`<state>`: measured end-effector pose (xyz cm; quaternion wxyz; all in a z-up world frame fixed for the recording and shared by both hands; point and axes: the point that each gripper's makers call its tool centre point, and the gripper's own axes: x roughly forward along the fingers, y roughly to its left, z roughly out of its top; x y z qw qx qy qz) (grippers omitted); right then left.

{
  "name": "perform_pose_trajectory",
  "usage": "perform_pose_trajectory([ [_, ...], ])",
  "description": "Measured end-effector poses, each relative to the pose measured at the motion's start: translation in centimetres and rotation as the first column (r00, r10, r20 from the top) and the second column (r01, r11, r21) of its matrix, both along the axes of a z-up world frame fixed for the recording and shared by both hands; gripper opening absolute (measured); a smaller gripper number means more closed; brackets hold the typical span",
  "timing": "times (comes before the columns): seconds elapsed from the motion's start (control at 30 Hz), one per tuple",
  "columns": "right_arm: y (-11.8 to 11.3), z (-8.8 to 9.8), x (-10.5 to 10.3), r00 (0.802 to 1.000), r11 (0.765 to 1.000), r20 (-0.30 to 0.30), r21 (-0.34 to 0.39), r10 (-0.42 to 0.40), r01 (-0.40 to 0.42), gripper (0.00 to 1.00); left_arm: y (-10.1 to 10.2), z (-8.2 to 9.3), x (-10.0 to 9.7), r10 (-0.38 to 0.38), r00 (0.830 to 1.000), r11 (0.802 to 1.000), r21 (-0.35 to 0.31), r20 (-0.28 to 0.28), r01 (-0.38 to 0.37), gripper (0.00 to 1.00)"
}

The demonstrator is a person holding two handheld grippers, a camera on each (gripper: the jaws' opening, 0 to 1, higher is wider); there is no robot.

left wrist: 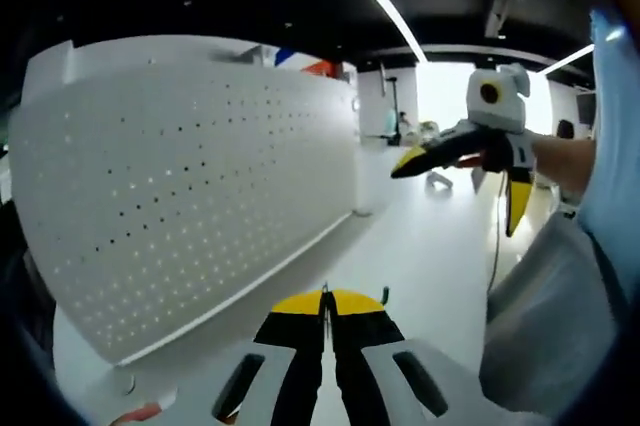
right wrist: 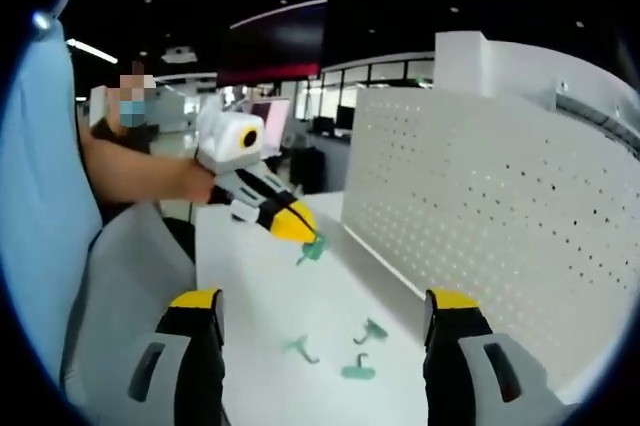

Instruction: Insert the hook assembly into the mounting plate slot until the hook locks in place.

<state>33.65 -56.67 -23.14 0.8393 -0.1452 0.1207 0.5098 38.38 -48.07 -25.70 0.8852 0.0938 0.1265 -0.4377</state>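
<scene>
Two grippers working over a white tabletop [right wrist: 250, 286]. Left gripper [right wrist: 300, 226] clenched on one green hook [right wrist: 312, 248], lifted near the pegboard mounting plate [right wrist: 500, 216] along the right edge. Right gripper [right wrist: 325, 341] released, jaws wide. Three spare hooks [right wrist: 358, 371] lie near the plate's base. Hooks look light, stiff plastic, thin; best pinched at the shank.
</scene>
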Motion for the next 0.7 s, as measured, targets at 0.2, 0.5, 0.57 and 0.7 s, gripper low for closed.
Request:
perform_pose_trajectory([
  [0.2, 0.9, 0.3, -0.1, 1.000, 1.000, 0.003, 0.010, 0.010, -0.010, 0.77, -0.8, 1.5, -0.3, -0.012, 1.000, 0.999, -0.033, 0.022, 0.012, 0.02],
  [0.5, 2.4, 1.1, 0.1, 1.000, 0.999, 0.007, 0.046, 0.000, -0.001, 0.64, -1.4, 2.9, -0.5, 0.000, 0.999, 0.998, -0.061, 0.043, 0.003, 0.02],
  [0.57, 2.6, 1.2, 0.2, 1.000, 0.999, 0.012, 0.051, -0.006, 0.005, 0.61, -1.5, 3.2, -0.5, 0.005, 0.999, 0.997, -0.075, 0.046, -0.002, 0.02],
  [0.7, 3.0, 1.4, 0.5, 0.999, 0.997, 0.015, 0.071, -0.033, 0.032, 0.52, -1.8, 3.9, -0.4, 0.021, 0.999, 0.994, -0.110, 0.046, -0.016, 0.02],
])
